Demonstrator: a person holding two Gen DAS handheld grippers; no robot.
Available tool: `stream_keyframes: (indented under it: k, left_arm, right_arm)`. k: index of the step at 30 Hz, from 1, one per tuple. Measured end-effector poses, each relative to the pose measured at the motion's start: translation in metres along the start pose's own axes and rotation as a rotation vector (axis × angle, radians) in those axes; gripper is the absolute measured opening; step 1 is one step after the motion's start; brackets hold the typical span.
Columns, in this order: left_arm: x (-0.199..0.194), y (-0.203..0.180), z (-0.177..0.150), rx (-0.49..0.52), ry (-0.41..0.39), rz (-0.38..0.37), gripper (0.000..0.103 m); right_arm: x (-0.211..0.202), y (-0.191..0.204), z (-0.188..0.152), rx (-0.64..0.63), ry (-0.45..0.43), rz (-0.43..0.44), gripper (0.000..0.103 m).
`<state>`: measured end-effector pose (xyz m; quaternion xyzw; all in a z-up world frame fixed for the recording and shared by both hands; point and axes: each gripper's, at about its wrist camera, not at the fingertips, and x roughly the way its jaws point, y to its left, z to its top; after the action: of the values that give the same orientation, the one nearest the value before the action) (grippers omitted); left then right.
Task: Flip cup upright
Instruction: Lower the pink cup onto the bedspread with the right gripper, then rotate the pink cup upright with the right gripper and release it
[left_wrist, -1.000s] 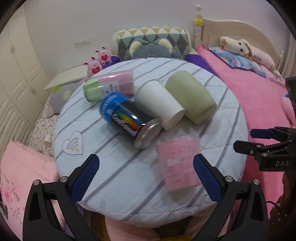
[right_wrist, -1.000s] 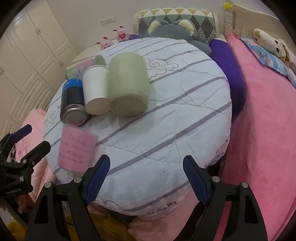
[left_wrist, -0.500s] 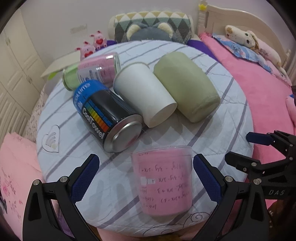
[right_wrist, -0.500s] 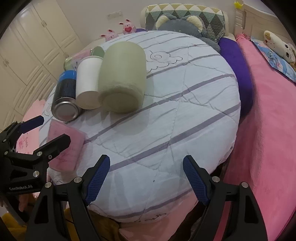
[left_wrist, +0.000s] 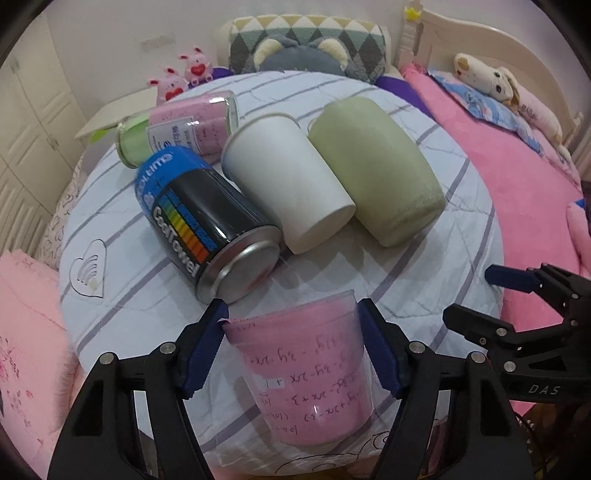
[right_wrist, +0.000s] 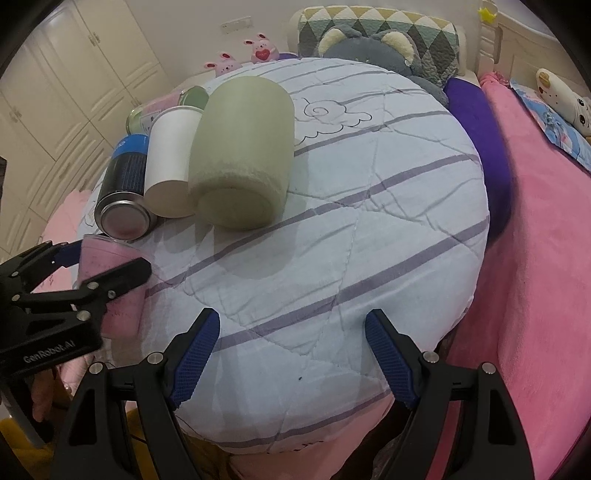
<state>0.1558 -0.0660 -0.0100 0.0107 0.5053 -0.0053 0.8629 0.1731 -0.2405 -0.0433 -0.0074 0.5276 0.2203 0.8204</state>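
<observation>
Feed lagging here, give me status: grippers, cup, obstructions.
Left gripper shut on pink cup, cup lying on its side. Right gripper open, empty. CoolTowel can close beside the rim.

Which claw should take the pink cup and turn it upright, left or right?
Left. The left claw already has its pads on both sides of the pink cup, which lies on its side at the cushion's near edge. The right claw is open over bare cushion, well away from the cup.
</observation>
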Motion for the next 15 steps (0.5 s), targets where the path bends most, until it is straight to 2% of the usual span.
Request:
stream_keyframes:
  k: [9,15]
  left_arm:
    - [-0.024,0.001,0.008,0.018,-0.081,0.006,0.073]
    - [-0.020,-0.003,0.005,0.047,-0.071,0.016,0.074]
  right_arm:
    - [-0.003,0.005,0.001,-0.002,0.004,-0.018,0.082]
    - [-0.003,0.008,-0.002,-0.013,0.013,-0.032,0.082]
